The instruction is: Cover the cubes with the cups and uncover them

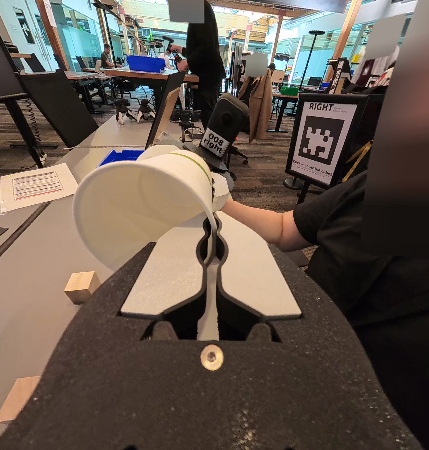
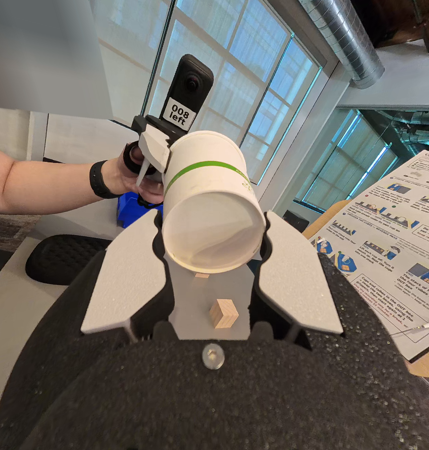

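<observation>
Open office in the background, with desks, black chairs, a standing person in black (image 1: 203,60) far away and a framed sign with a black-and-white marker (image 1: 323,138) at the right. Nearer, a grey table (image 1: 38,255) with a printed sheet (image 1: 35,186) at the left and a blue bin (image 1: 121,155) on the far part, partly hidden by the cup. White paper cup (image 1: 140,207) with a green band, held in the air above the table, lying on its side, mouth turned to the left and the near side in the left wrist view. Left gripper (image 1: 212,219) pressed together on the rim wall of the cup, one finger inside the mouth and one outside, the thin paper pinched between them. Right gripper (image 2: 212,216) at the other end of the cup, fingers spread wide to both sides of the recessed base, very close against the wall; contact or a small gap not possible to tell. On the table below, at the near left in the left wrist view, a wooden cube (image 1: 82,287) standing uncovered, and a second cube (image 1: 16,399) still nearer, cut off by the gripper body. In the right wrist view, a lone cube (image 2: 223,313) between the spread fingers, bare on the grey surface, and a half-hidden cube (image 2: 201,275) farther, just under the base of the cup. Behind the cup there, a hand with a black wristband (image 2: 99,180) on the handle of the left gripper, a large window, and at the right an instruction board (image 2: 379,255) leaning upright.
</observation>
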Demonstrator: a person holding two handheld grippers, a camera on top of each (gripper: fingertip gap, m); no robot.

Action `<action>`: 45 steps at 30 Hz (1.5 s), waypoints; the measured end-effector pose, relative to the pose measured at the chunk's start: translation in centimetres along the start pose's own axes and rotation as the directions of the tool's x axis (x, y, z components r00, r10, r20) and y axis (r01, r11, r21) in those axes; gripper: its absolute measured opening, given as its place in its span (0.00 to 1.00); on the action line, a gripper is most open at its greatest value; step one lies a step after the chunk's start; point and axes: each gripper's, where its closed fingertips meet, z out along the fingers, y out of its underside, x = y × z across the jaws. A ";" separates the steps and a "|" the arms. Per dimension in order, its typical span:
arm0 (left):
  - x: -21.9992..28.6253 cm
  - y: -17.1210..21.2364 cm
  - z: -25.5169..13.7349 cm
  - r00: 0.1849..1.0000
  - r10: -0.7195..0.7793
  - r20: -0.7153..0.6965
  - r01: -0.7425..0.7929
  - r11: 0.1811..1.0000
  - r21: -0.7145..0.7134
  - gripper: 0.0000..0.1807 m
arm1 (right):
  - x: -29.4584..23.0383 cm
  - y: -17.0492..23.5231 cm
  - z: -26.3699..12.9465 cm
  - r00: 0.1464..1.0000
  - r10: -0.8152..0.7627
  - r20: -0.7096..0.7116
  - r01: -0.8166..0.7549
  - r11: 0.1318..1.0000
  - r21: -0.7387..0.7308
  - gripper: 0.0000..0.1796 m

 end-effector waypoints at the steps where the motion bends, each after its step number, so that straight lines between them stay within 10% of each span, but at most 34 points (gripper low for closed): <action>1: 0.1 0.0 0.0 1.000 -0.006 -0.005 0.006 1.000 0.000 0.00 | -0.1 0.0 0.0 1.000 0.005 0.006 -0.005 1.000 -0.003 0.43; 10: -3.2 1.0 -3.0 0.973 -0.063 0.220 0.058 0.998 0.026 0.30 | 3.6 1.0 -3.5 0.990 -0.135 0.034 0.138 0.917 -0.375 0.43; 16: -4.0 4.9 -7.7 0.896 -0.077 0.437 0.087 0.996 -0.003 0.23 | 12.9 8.3 -13.0 0.997 0.038 0.060 0.040 0.404 -0.914 0.43; 23: -2.2 9.0 -10.6 0.820 -0.069 0.568 0.146 0.985 -0.092 0.26 | 15.2 17.9 -19.1 0.971 0.238 0.026 0.031 -0.018 -0.999 0.43; 35: 1.6 9.2 -14.4 0.758 -0.043 0.651 0.150 0.983 -0.110 0.25 | 14.9 24.0 -20.9 0.949 0.315 -0.008 0.041 -0.150 -0.988 0.43; 45: 0.2 7.0 -19.9 0.676 -0.004 0.737 0.154 0.979 -0.136 0.30 | 15.9 22.8 -19.5 0.973 0.227 0.029 0.044 -0.060 -0.997 0.47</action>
